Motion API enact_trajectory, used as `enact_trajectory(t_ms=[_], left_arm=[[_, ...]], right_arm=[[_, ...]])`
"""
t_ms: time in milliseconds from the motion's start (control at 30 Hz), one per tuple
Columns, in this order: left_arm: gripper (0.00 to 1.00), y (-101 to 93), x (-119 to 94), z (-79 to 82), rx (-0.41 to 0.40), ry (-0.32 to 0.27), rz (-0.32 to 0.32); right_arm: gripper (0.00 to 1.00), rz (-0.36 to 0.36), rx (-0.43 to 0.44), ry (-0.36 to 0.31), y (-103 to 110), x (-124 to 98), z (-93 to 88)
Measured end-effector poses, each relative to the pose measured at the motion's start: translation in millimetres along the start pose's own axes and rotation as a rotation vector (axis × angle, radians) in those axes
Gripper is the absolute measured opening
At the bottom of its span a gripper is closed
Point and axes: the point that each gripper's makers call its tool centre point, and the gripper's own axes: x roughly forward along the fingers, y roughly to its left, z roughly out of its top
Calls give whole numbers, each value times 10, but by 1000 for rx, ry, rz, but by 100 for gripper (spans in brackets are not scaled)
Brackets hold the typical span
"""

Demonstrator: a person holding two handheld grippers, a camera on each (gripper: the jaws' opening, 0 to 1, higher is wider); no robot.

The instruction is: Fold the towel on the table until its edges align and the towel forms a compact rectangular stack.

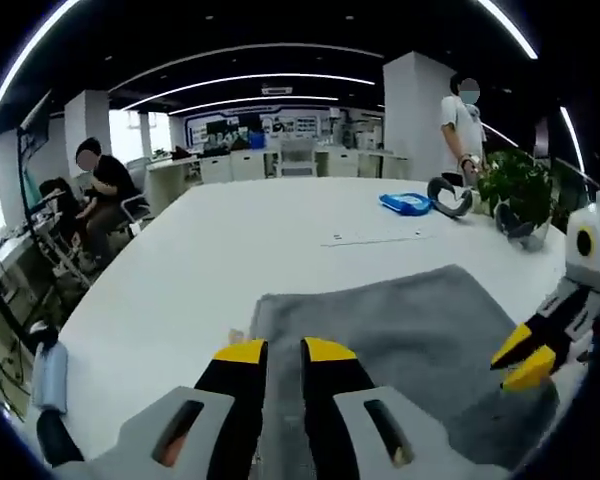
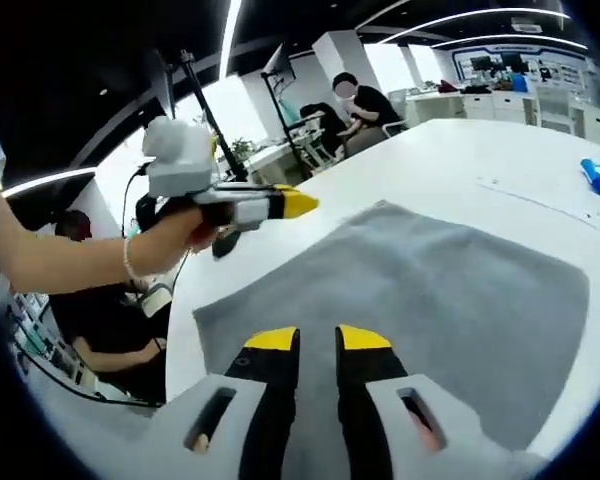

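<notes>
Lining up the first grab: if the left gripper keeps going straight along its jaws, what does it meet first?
Most likely the grey towel: the left gripper points over its near edge, with cloth spread ahead of the jaws. Height above it is unclear.

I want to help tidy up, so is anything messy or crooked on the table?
Nothing stands out. The gray towel lies spread flat on the white table, not yet folded, with no big bunches or spills. Both grippers, left and right, hover at its near edge with jaws slightly apart, holding nothing.
</notes>
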Motion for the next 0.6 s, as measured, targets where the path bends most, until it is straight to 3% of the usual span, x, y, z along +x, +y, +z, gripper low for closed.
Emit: enact_trajectory(t_ms=[200,333,467,600], left_arm=[[12,-79,-301,-222,-64,18,-5],[11,-130,-478,-378,-87,33,-11],[10,-203,-633,-548,-151,70,-21],[5,-256,-735,-746,-176,103,-6]], right_arm=[[1,-93,-43,27,-480,-141,77],[0,-117,-23,24,-679,-186,121],[0,-189,-76,69,-938,-221,99],[0,-261,-53,88,-1187,-250,68]])
